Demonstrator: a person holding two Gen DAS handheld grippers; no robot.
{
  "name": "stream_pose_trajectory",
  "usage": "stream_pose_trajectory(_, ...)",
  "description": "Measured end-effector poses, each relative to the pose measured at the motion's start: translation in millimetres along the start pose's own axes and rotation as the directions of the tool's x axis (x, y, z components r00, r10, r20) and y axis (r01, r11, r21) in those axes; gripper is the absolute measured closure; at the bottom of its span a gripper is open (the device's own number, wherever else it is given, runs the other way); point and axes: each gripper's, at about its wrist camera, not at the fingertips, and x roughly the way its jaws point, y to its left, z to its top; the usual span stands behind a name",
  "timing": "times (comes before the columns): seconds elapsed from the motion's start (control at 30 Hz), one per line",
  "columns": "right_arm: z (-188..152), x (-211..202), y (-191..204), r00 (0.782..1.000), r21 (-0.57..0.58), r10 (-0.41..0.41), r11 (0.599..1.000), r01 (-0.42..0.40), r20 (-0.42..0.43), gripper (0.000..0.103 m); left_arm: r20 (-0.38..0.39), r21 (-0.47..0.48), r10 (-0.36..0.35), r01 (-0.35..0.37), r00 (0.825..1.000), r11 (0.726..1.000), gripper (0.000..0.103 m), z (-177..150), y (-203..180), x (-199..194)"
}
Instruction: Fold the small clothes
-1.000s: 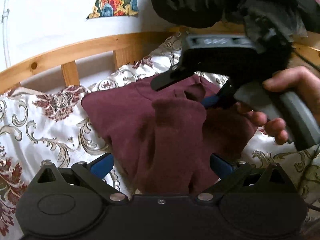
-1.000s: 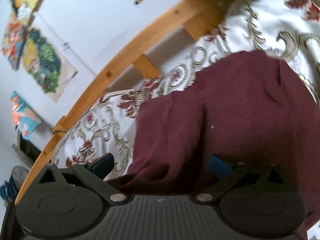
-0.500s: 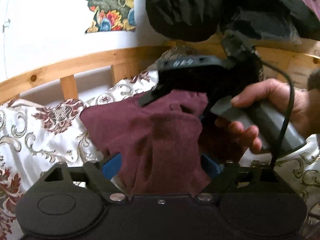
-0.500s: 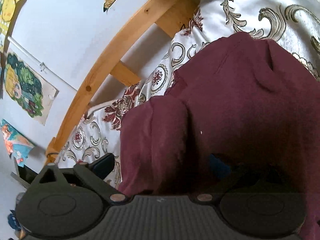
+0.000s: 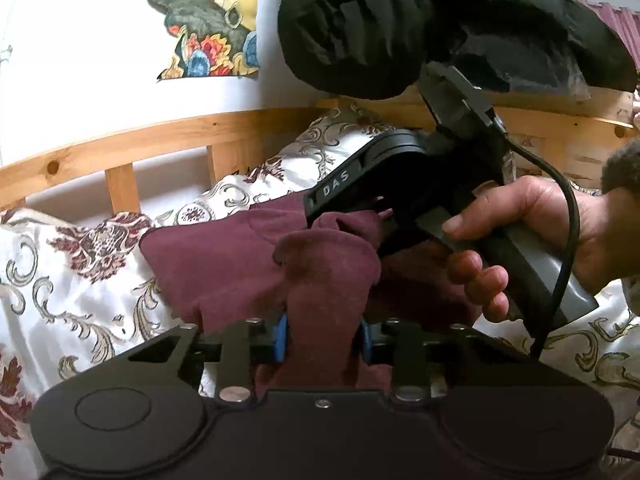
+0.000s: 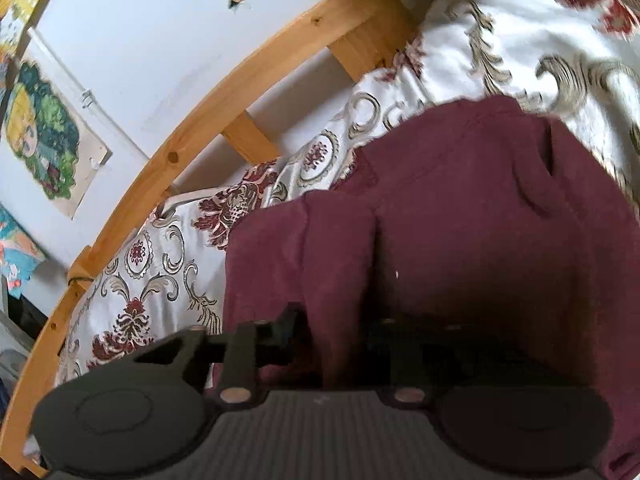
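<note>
1. Risk, uneven lift: the left tongs [image 5: 322,338] pinch only a narrow bunched ridge of the dark maroon soft-knit garment [image 5: 224,264], so the cloth could slide out between the blue pads [image 5: 281,336] if the pull goes sideways. Judgement only.
2. Risk, skewed fold: the two grips sit at different heights, the right one raised above the left. If both hands carry over unevenly, the edges would likely land off-square.
3. Risk, snag: the black cable [image 5: 560,240] on the right tongs hangs near the lifted cloth and the holding hand [image 5: 520,240]; it could catch a loose flap.
4. Left tongs: closed on a fold of the garment, cloth rising straight from between the pads.
5. Right tongs [image 6: 332,336]: drawn in around a vertical pleat of the same garment; the right finger is in shadow, but the cloth bunches between the jaws, so I read them as gripping.
6. Garment position: it lies on the white bedspread with maroon and gold scrollwork [image 5: 60,280], toward the edge that meets the curved pine bed rail [image 5: 120,148]. The far portion rests flat; the near portion is lifted into both tongs.
</note>
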Motion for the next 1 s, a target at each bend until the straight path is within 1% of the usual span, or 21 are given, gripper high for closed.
stream_pose_trajectory(0.03,1,-2,2,1.000,-0.031,-0.004,1.000,0.004,0.008,0.084,0.002,0.004,0.000,0.000,1.000,1.000,0.073,1,-2,1)
stream_pose_trajectory(0.13,4,-11,10,0.999,-0.124,-0.023,0.992,0.028,0.045,0.086,0.010,0.027,-0.004,0.003,1.000,1.000,0.076,6,-10,6)
stream_pose_trajectory(0.27,9,-26,14,0.996,-0.196,-0.040,0.979,0.056,0.086,0.086,0.031,0.054,-0.008,0.007,0.999,0.998,0.077,15,-23,14)
stream_pose_trajectory(0.47,16,-51,6,0.983,-0.266,-0.105,0.953,0.143,0.154,0.087,0.045,0.009,-0.042,0.042,0.998,0.999,0.077,26,-40,36)
stream_pose_trajectory(0.57,16,-61,-2,0.977,-0.273,-0.123,0.947,0.168,0.175,0.087,0.045,0.002,-0.056,0.056,0.997,0.998,0.077,28,-49,46)
stream_pose_trajectory(0.73,13,-75,-17,0.970,-0.260,-0.133,0.948,0.184,0.203,0.087,0.046,0.017,-0.073,0.073,0.996,0.997,0.077,31,-61,55)
stream_pose_trajectory(1.0,6,-86,-39,0.967,-0.222,-0.160,0.953,0.204,0.201,0.087,0.017,0.002,-0.107,0.107,0.994,0.994,0.075,28,-75,64)
